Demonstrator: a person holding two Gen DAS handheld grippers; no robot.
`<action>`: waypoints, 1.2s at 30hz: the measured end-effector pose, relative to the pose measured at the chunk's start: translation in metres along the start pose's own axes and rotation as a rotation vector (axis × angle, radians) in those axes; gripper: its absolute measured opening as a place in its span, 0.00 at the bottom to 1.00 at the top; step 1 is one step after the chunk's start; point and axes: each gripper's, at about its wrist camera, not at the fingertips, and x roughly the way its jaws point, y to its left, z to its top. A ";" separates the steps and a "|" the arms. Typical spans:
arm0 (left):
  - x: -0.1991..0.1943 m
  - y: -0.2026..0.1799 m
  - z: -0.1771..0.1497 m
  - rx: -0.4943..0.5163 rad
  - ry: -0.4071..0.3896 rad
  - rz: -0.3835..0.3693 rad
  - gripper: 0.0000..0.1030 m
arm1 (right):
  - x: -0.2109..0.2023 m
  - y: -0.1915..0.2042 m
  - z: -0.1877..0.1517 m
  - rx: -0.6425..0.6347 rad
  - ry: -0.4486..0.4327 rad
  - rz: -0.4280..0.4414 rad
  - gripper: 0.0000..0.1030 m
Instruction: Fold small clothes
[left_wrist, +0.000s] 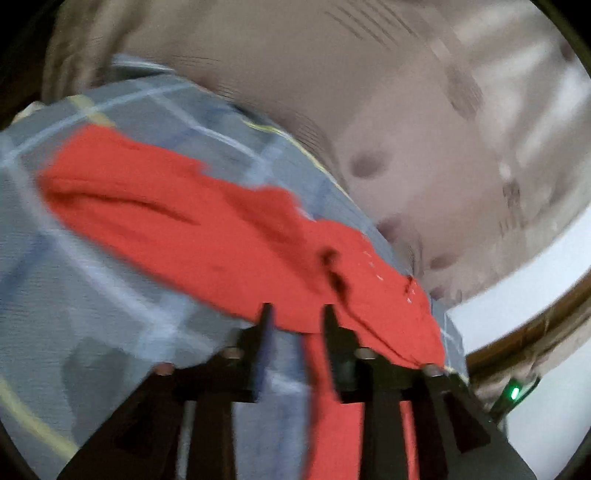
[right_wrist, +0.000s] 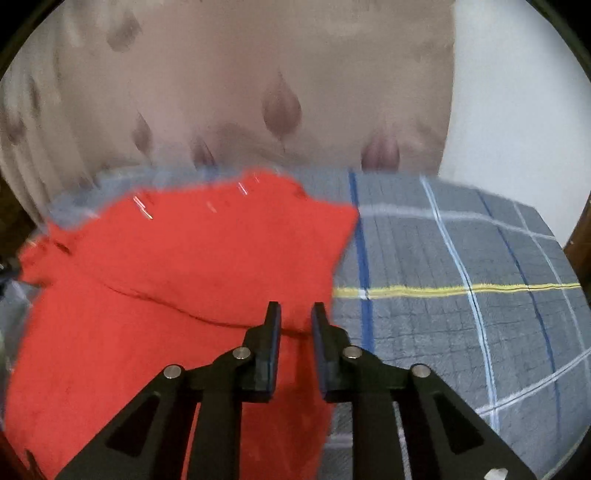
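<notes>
I had the red garment (left_wrist: 207, 221) lying on the grey checked blanket (left_wrist: 74, 295), with the beige curtain (right_wrist: 258, 74) hanging behind it. My left gripper (left_wrist: 297, 314) stood with its jaws apart at the garment's near edge; a strip of red ran down between them, but the pads did not seem to press on it, so I judged that side free. My right gripper (right_wrist: 295, 314) had its jaws only narrowly apart, hovering over the cloth's right portion near its right edge, with nothing pinched that I could see. Both views were smeared, so I could not tell what kind of garment it was, nor where any collar or hem lay. In the left view the garment's long axis ran diagonally, from the far left down to the near right, and one end narrowed toward my left gripper. In the right view it spread as a broad sheet with a soft crease across it and a corner pointing right toward the blanket's blue stripe (right_wrist: 364, 258). To do this step well, I judged I should first flatten that crease, then pinch two corners on the same short edge, one per gripper, lift them together, and carry them along the long axis so the edges met squarely instead of bunching.
</notes>
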 end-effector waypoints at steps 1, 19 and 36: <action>-0.009 0.013 0.007 -0.018 0.000 0.023 0.49 | 0.001 0.004 -0.005 -0.012 0.019 -0.001 0.17; 0.037 -0.013 0.038 0.717 0.016 0.403 0.49 | 0.024 -0.004 -0.008 0.024 0.120 -0.067 0.65; 0.039 0.037 0.090 0.475 -0.007 0.262 0.04 | 0.028 -0.007 -0.008 0.035 0.142 -0.064 0.76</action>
